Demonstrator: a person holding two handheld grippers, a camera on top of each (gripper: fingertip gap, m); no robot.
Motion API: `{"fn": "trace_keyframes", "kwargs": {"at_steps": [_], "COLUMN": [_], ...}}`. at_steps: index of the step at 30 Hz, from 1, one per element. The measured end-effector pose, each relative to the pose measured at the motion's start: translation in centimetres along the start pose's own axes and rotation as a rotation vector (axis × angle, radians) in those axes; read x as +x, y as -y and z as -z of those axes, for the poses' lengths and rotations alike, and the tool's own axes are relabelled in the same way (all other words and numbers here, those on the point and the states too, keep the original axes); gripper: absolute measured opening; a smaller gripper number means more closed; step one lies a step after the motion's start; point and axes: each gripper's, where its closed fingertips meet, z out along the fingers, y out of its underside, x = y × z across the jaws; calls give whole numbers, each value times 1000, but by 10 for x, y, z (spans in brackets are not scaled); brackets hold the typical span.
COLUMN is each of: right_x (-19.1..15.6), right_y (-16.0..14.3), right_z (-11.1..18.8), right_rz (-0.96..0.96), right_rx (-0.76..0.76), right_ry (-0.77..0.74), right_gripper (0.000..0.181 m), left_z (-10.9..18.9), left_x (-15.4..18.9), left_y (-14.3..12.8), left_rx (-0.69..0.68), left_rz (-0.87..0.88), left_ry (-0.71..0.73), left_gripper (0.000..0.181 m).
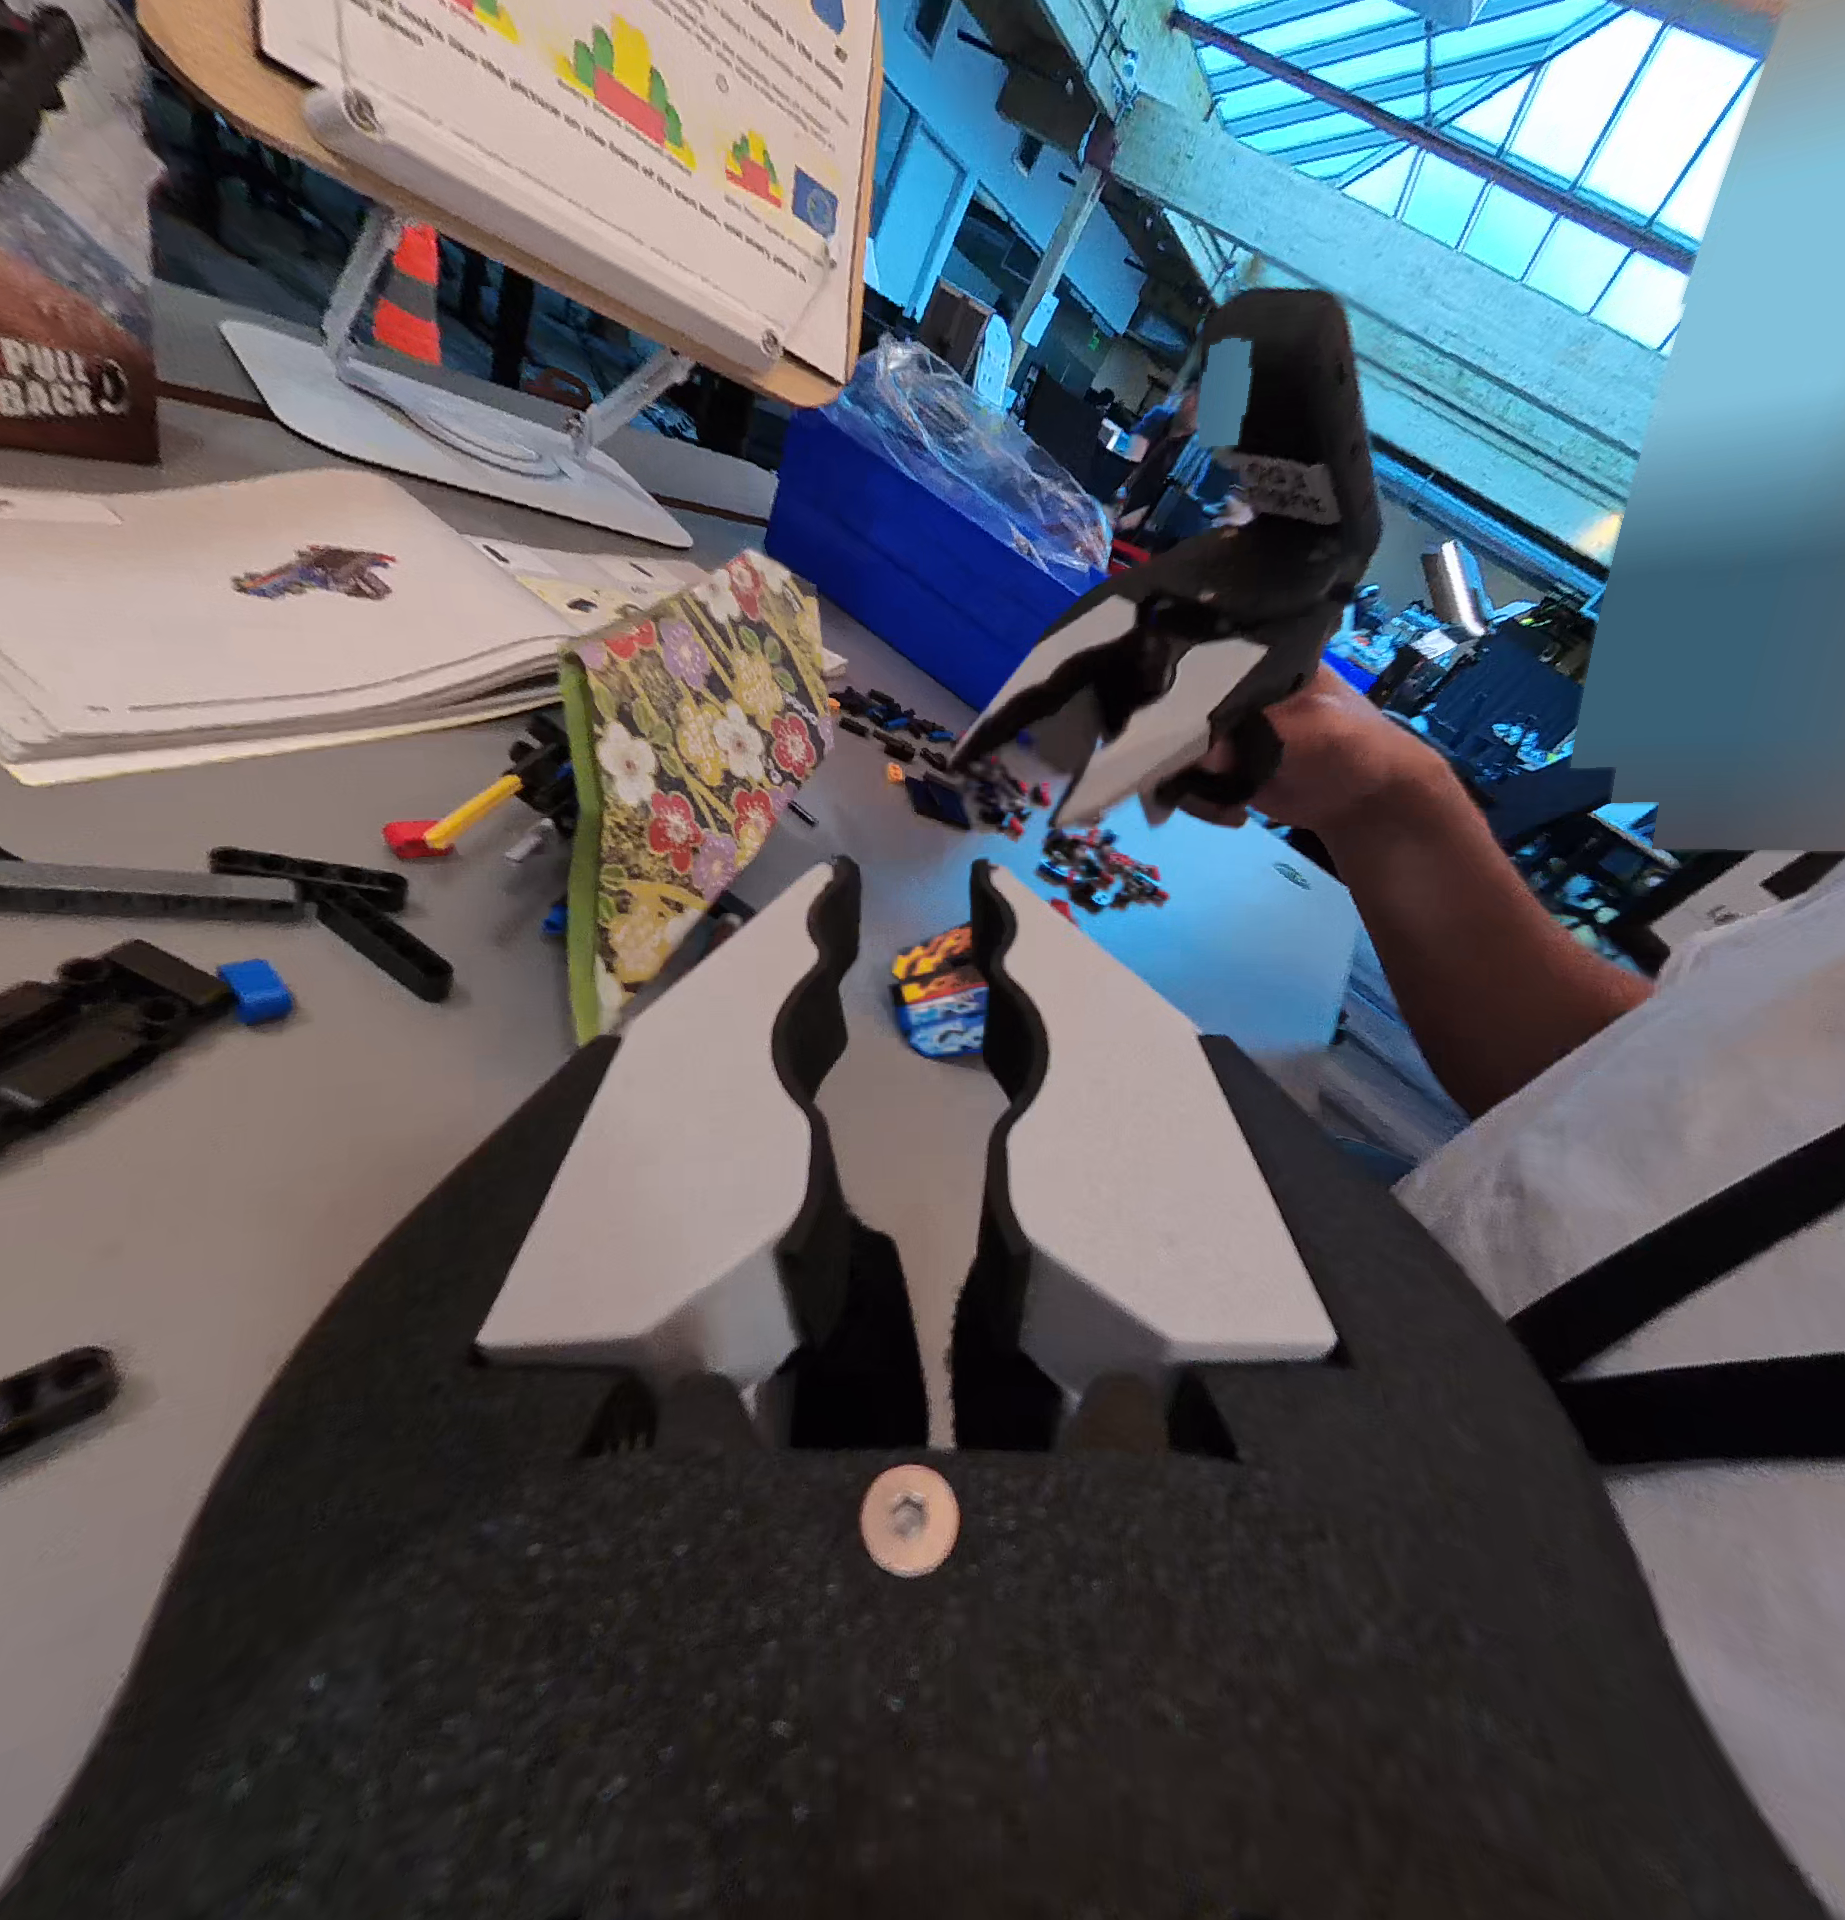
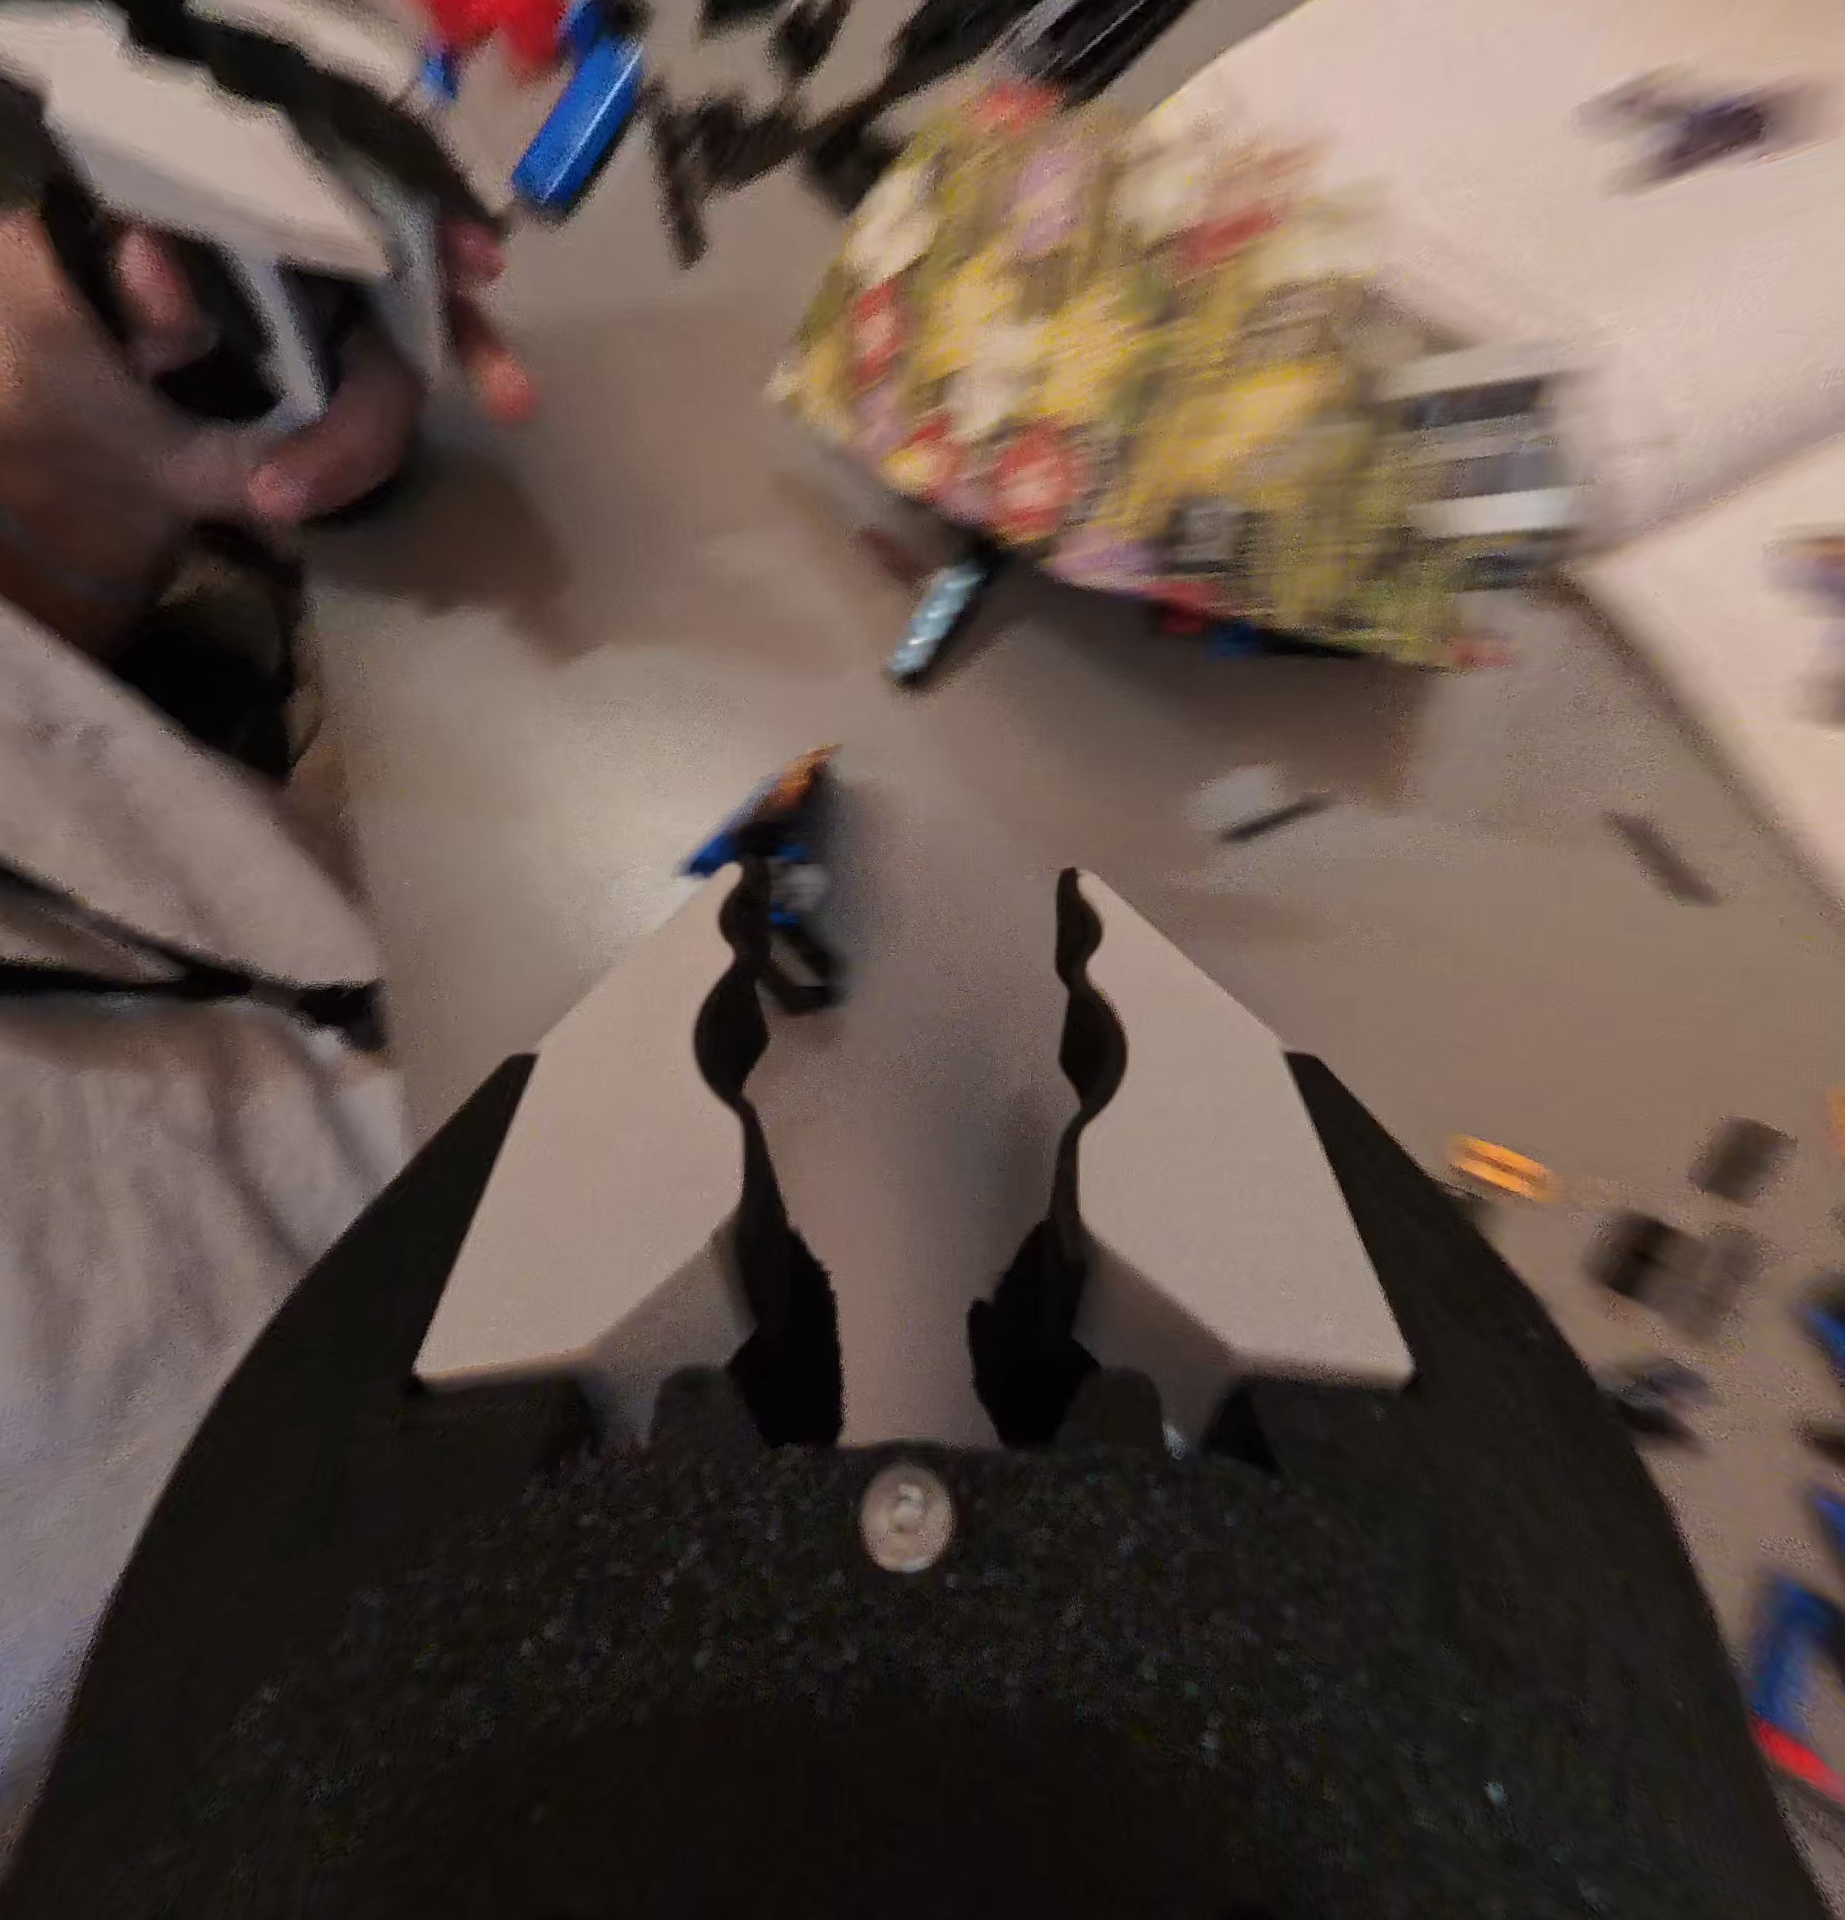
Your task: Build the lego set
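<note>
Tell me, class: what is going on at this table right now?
A person holds a gripper in each hand over a grey table strewn with lego parts. Both the left gripper and right gripper are open and empty. A small blue sticker-covered piece lies ahead of the left one. An open manual lies nearby; nothing is being joined yet.

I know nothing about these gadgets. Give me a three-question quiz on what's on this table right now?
1. True or false: the left gripper is clamped on a piece.
2. What leans against the open instruction booklet: A) floral pouch, B) traffic cone, C) blue bin?
3. Fill in: the right gripper hovers over a scatter of small ____.

Key: 1. False; its jaws stand apart, empty. 2. A. 3. lego pieces.
</note>
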Motion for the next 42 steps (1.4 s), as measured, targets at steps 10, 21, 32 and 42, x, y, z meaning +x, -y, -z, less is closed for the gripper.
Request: {"fn": "trace_keyframes", "kwargs": {"at_steps": [10, 21, 32, 42], "right_x": [160, 140, 147, 155], "right_y": [-38, -33, -30, -35], "right_z": [60, 80, 114, 119], "right_rz": [-273, -251, -248, -260], "right_rx": [275, 298, 379, 378], "right_ry": [-479, -455, -552, -602], "right_gripper": [54, 50, 47, 44], "left_z": [-17, -159, -362, -371], "left_x": [-58, -28, -49, -60], "left_y": [0, 77, -24, -37], "left_rx": [-129, -698, -1042, -1013], "left_rz": [-130, -434, -609, -647], "left_ry": [280, -5, -131, -100], "left_gripper": [26, 24, 35, 40]}}
